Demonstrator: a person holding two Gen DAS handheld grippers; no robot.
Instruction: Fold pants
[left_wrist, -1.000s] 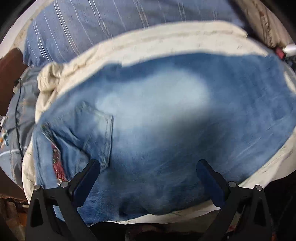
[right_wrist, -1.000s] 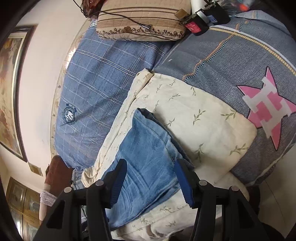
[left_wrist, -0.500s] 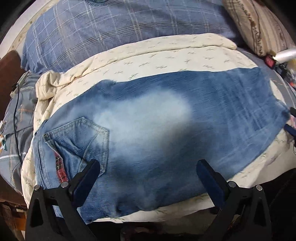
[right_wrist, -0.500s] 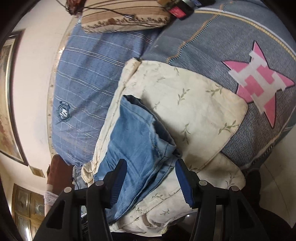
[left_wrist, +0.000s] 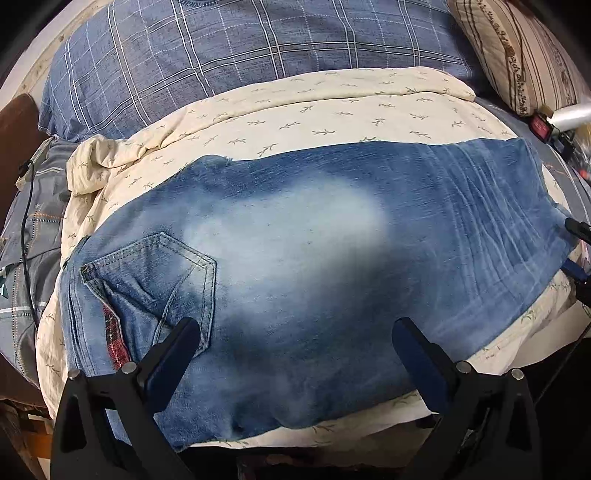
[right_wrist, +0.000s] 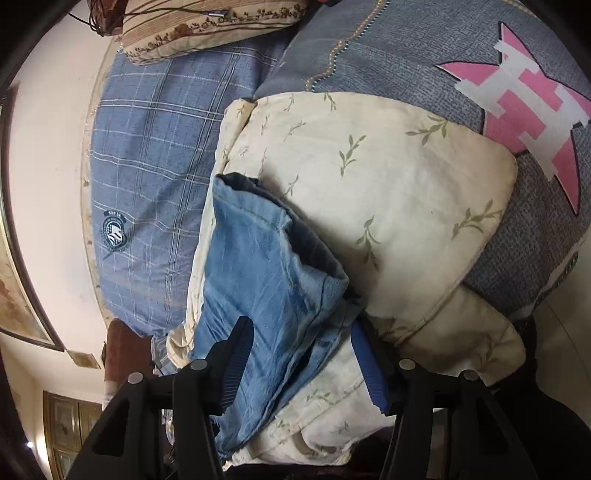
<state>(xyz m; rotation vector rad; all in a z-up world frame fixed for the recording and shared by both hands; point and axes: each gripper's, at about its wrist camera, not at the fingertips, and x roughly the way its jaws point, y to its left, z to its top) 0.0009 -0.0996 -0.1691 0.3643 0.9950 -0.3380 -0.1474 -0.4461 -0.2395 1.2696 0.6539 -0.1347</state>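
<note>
Faded blue jeans (left_wrist: 314, 251) lie flat across a cream leaf-print quilt (left_wrist: 332, 107) on the bed, back pocket (left_wrist: 159, 280) at the left, leg end at the right. My left gripper (left_wrist: 295, 347) is open and empty above the jeans' near edge. In the right wrist view the leg end of the jeans (right_wrist: 266, 266) lies on the quilt (right_wrist: 388, 192). My right gripper (right_wrist: 301, 358) is open with its fingers on either side of the leg's edge. Its tip shows at the right edge of the left wrist view (left_wrist: 578, 254).
A blue plaid sheet (left_wrist: 240, 55) covers the bed beyond the quilt. A striped pillow (left_wrist: 517, 51) lies at the back right. A grey blanket with a pink star (right_wrist: 524, 96) lies beside the quilt. A cable (left_wrist: 26, 206) runs at the left.
The left gripper has drawn back, so more of the jeans and the sheet shows. The right gripper has moved in until its open fingers straddle the leg end.
</note>
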